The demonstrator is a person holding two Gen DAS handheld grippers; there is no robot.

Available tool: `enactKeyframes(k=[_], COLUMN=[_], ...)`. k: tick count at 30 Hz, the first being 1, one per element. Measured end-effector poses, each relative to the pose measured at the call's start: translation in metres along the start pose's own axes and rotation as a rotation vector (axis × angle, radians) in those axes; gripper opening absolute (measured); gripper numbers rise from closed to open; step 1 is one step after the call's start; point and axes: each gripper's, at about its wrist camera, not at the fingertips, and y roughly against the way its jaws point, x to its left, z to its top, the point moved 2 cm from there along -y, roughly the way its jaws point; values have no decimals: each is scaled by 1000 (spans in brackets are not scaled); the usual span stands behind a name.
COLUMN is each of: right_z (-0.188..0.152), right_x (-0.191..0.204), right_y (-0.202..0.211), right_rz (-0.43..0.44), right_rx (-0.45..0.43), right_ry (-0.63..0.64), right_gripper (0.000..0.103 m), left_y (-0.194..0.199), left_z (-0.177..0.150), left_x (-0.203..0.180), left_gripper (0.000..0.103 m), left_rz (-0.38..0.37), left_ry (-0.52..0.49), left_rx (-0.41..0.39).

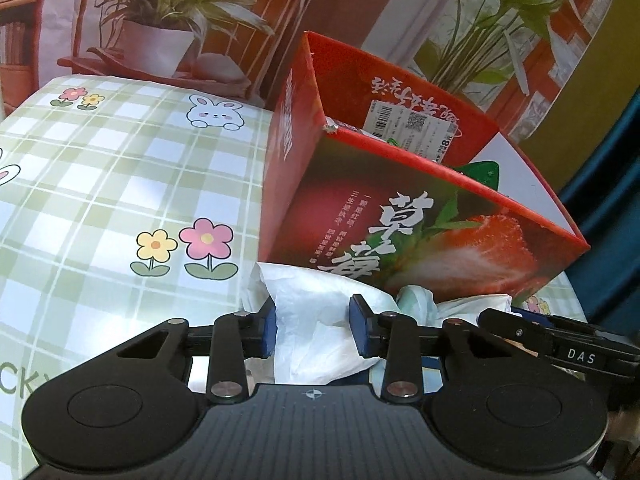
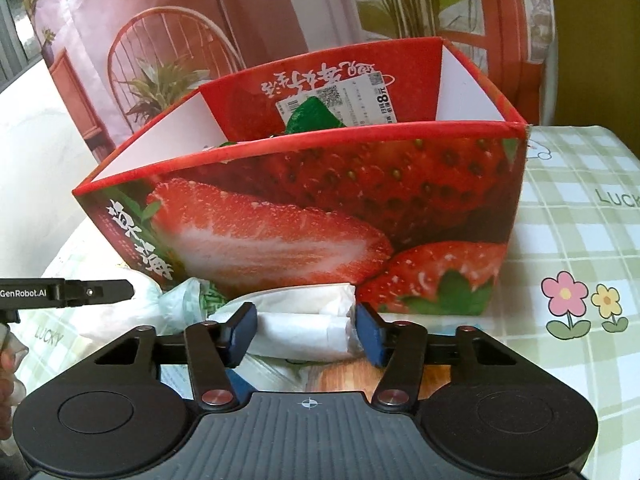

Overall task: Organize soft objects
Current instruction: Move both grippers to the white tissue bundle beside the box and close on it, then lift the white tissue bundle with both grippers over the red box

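A crumpled white soft bag (image 1: 312, 296) lies on the table against the front of the red strawberry box (image 1: 400, 208). My left gripper (image 1: 314, 330) is shut on it, with a blue pad pressing each side. In the right wrist view a white rolled packet (image 2: 296, 312) lies before the same box (image 2: 320, 200), and my right gripper (image 2: 306, 330) is shut on its two ends. A pale green wrapped packet (image 2: 180, 300) sits between the two grippers, also in the left wrist view as a pale green packet (image 1: 416, 300). The box is open on top, with a green item (image 2: 312, 118) inside.
The table wears a green checked cloth (image 1: 120, 184) with flowers and rabbits. A printed backdrop of plants and chairs (image 1: 168, 20) stands behind the box. A finger of the other gripper (image 1: 560, 344) reaches in from the right. A person's hand (image 2: 6, 364) shows at the left edge.
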Motion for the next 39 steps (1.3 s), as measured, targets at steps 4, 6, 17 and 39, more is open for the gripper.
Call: enactKeyframes(k=[4,6,17,39], right_z=[-2,-3,-3,-6], right_x=[-2,-2,1,-1], right_y=[5,8,22,22], right_rz=[10,13,44,49], right_rx=[-3,-6,-21,-27], right_ry=[-8,-8,14,11], right_gripper=[44,42,40,41], left_y=[5,7,13,11], left_z=[-4,-7,-12,-14], left_x=[0,0,3,9], left_gripper=[37,37,37,38], left_rz=[-2,-5,-15,-32], left_ry=[4,2,12,35], left_rx=[-2,-2,9,30])
